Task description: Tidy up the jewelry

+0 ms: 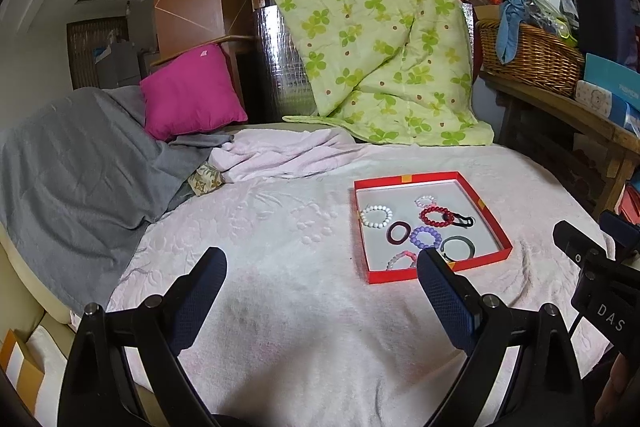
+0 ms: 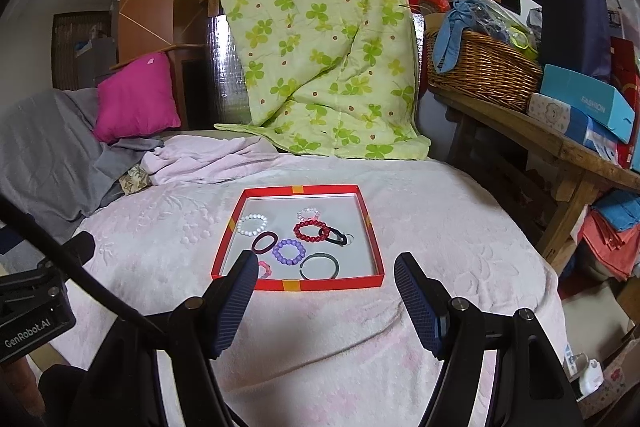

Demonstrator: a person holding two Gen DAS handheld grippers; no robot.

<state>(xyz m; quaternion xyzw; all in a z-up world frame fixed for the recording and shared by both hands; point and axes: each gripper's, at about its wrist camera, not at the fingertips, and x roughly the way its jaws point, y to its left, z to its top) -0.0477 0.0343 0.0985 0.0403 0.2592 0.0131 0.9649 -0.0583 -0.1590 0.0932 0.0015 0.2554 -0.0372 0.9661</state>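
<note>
A shallow red tray (image 1: 498, 223) (image 2: 338, 283) lies on the pale pink bedspread. Inside it are several bracelets: white beads (image 1: 376, 216) (image 2: 251, 224), red beads (image 1: 434, 216) (image 2: 311, 231), purple beads (image 1: 425, 236) (image 2: 289, 251), a dark maroon ring (image 1: 399, 232) (image 2: 265, 242), a grey-green bangle (image 1: 458, 247) (image 2: 320, 265), a black clasp piece (image 1: 460, 219) (image 2: 338, 235), a clear bead ring (image 1: 424, 201) (image 2: 309, 214) and a pink one (image 1: 400, 259) (image 2: 264, 269). My left gripper (image 1: 322, 263) is open and empty, left of the tray. My right gripper (image 2: 326, 269) is open and empty, just short of the tray's near edge.
A green clover quilt (image 1: 380, 19) (image 2: 324, 47) hangs at the back, a magenta cushion (image 1: 192, 91) (image 2: 134, 97) and grey blanket (image 1: 72, 163) to the left. A wooden bench (image 2: 560, 143) with a wicker basket (image 2: 484, 71) and boxes stands on the right.
</note>
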